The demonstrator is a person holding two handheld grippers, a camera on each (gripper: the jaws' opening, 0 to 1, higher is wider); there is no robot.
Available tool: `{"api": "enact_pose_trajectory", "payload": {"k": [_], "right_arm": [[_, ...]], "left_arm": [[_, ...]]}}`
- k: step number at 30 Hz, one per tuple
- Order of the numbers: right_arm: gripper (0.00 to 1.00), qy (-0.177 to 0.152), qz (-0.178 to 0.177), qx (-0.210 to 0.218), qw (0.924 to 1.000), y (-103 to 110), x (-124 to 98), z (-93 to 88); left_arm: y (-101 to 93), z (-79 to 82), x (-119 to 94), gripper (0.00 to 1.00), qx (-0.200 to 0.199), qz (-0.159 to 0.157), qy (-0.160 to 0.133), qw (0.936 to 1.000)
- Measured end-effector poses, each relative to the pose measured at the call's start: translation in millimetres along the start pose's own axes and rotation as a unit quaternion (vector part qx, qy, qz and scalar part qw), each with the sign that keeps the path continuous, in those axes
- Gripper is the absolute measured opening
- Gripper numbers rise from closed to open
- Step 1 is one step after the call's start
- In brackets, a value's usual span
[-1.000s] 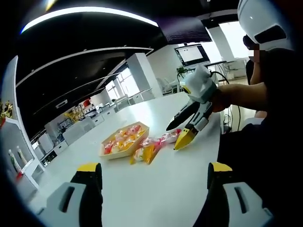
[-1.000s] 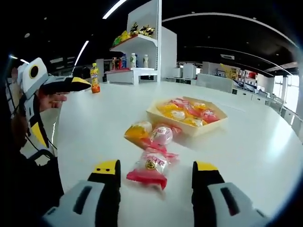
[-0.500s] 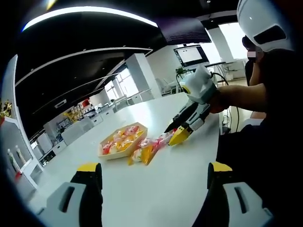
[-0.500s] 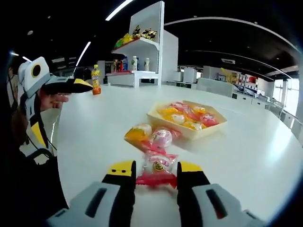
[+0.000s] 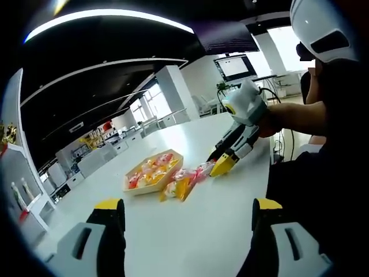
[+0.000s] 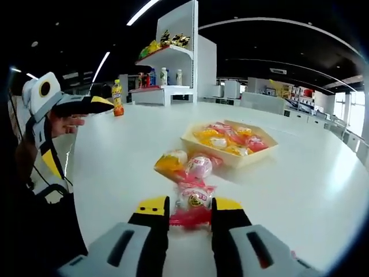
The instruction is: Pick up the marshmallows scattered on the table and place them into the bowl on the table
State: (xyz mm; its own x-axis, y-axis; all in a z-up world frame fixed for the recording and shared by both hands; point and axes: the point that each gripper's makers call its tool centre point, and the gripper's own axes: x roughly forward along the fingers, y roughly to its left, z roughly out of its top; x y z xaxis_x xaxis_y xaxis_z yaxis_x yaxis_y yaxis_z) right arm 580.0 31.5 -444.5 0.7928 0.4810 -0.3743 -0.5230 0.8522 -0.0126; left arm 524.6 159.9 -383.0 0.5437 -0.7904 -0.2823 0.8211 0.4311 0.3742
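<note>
My left gripper (image 5: 187, 216) hangs with its jaws wide apart, holding nothing, over bare white table (image 5: 190, 236). My right gripper (image 6: 190, 209) has its jaws drawn narrow onto a pink-wrapped marshmallow (image 6: 193, 203) on the table. Just beyond that marshmallow lie an orange one (image 6: 172, 163) and a second pink one (image 6: 200, 165), touching each other. Beyond those sits the shallow bowl (image 6: 229, 157), already holding several. Right of the bowl the table is open up to its curved edge.
</note>
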Motion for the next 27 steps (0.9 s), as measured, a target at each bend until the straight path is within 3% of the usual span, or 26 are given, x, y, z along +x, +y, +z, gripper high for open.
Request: {"api": "enact_pose_trajectory", "payload": {"k": [5,10,27], "right_arm": [[0.23,-0.001,0.001,0.000,1.0000,0.5,0.0,-0.2],[0.21,-0.006,0.005,-0.011,0.9999,2.4,-0.3,0.0],[0.15,-0.019,0.000,0.009,0.9998,-3.6,-9.0,5.1]], "left_arm": [[-1.5,4.7,0.1,0.90,-0.013,-0.005,-0.012,0.9998],[-0.4,2.2,0.6,0.90,-0.009,-0.002,-0.006,0.9999],[-3.5,3.5,1.2,0.90,-0.009,-0.007,-0.007,0.9999]]}}
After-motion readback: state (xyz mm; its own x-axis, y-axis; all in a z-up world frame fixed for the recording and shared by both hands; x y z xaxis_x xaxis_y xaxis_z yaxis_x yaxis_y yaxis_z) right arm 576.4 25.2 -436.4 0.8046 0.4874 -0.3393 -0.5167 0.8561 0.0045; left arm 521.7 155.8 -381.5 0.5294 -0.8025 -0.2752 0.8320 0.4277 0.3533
